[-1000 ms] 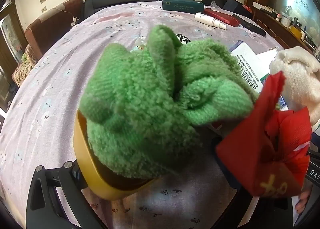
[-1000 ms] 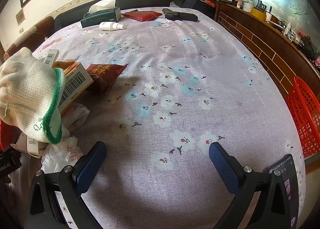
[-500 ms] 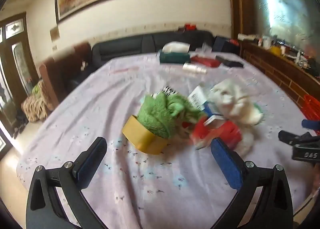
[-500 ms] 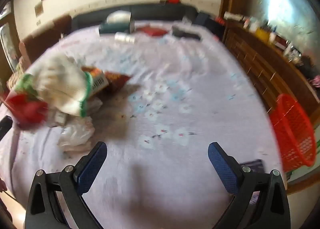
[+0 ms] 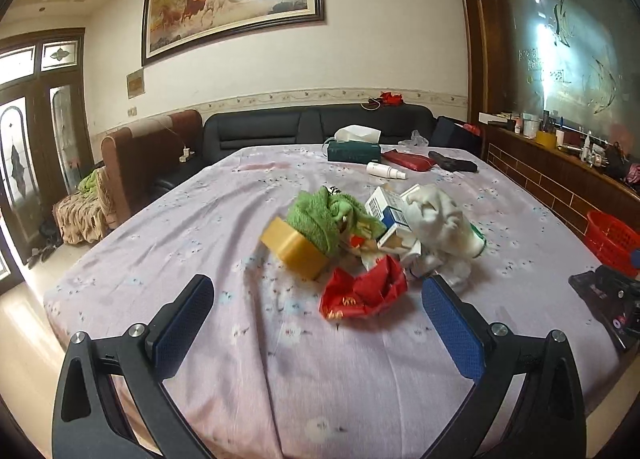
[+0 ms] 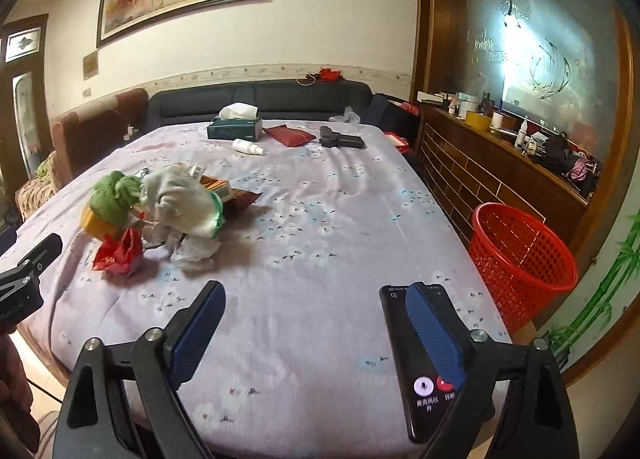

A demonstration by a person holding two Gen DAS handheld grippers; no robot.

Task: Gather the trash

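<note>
Both tools are pulled back from the trash pile (image 5: 372,231) on the tabletop (image 5: 224,219), so the step in hand looks like picking the first piece to lift; nothing is gripped yet. The left tool (image 5: 316,319) stands wide open and empty, its blue pads either side of the crumpled red wrapper (image 5: 362,291), which lies nearest it. The right tool (image 6: 316,331) is also spread wide and empty, though its jaws are closing a little with nothing between them; a phone (image 6: 420,363) lies on the cloth just under its right pad.

The pile sits in 1 cluster toward the left of the tabletop: a green towel (image 5: 320,215) draped over a yellow tape roll (image 5: 294,247), small cartons (image 5: 390,215), a white glove (image 5: 440,215), a clear bag (image 6: 192,247) and the red wrapper at the near edge.

The next move likely calls for a tool to drop onto 1 loose piece, the red wrapper being the easiest, close on it, then carry it right across the tabletop to the basket (image 6: 520,255).

That red mesh basket stands on the floor just beside the tabletop's right edge. What shows of its inside looks empty, though its bottom is hidden. At the far end a tissue box (image 6: 234,127) holds white tissue sticking out of its top, with a white bottle (image 6: 248,147) and a red pouch (image 6: 294,135) near it.
</note>
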